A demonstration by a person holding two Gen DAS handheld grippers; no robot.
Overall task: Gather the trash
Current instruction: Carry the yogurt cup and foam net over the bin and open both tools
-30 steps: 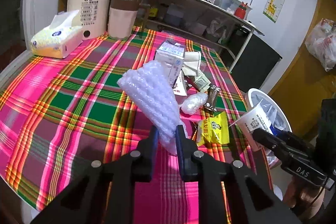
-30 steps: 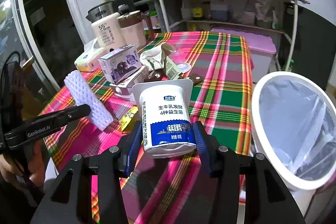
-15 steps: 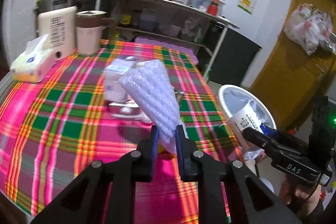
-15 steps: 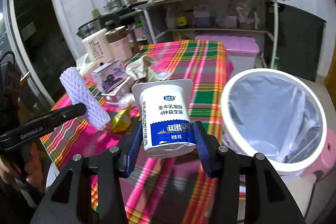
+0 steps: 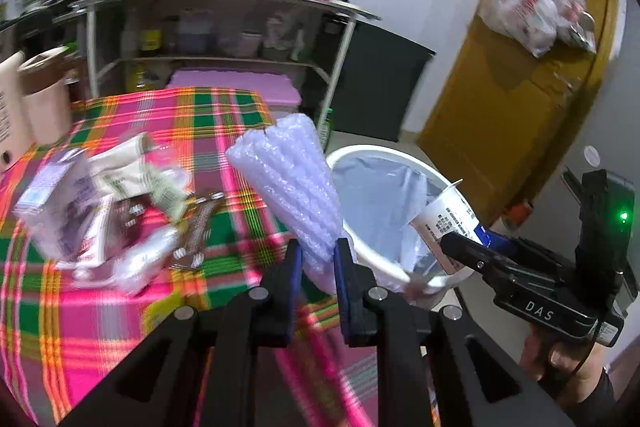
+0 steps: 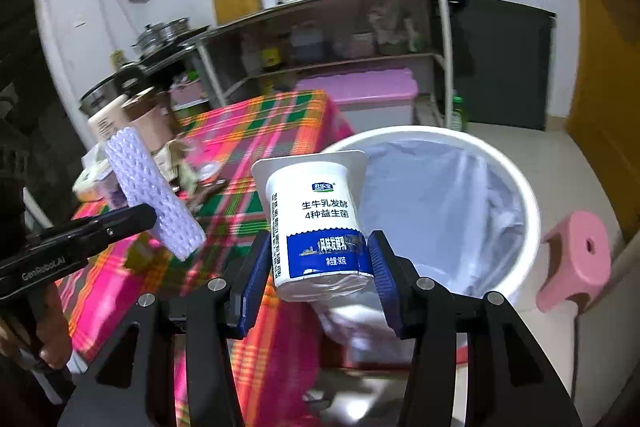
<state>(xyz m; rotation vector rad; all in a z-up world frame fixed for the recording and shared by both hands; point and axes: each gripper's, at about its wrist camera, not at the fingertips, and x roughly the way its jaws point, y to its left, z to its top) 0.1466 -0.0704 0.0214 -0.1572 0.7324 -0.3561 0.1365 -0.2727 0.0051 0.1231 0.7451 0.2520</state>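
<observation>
- Here, at the far left of the left wrist view, a table (image 5: 120, 307) under a plaid cloth carries a blurred heap of litter (image 5: 100, 215): a carton, crumpled paper and wrappers.
- In the middle of that view the left gripper (image 5: 316, 255) is clamped on the narrow end of a foam sleeve (image 5: 292, 183); the sleeve fans out up and away from the pads, over the table's edge.
- Just right of the sleeve stands a white bin (image 5: 360, 251) with a pale liner, on the floor beside the table.
- Further right, the right gripper (image 5: 456, 247) reaches in from the side with a yogurt cup (image 5: 444, 219) held over the bin's rim; a hand (image 5: 560, 359) grips its handle.
- In the right wrist view, the left gripper (image 6: 148, 217) enters from the left edge, with the foam sleeve (image 6: 152, 191) sticking up above the table (image 6: 256, 131).
- At centre, the right gripper (image 6: 320, 263) squeezes the lower part of the yogurt cup (image 6: 316, 219), pads on either side, the cup upright and slightly tilted.
- The bin (image 6: 528, 211) lies directly behind and right of the cup.
- A pink stool (image 6: 576, 259) stands right of the bin.
</observation>
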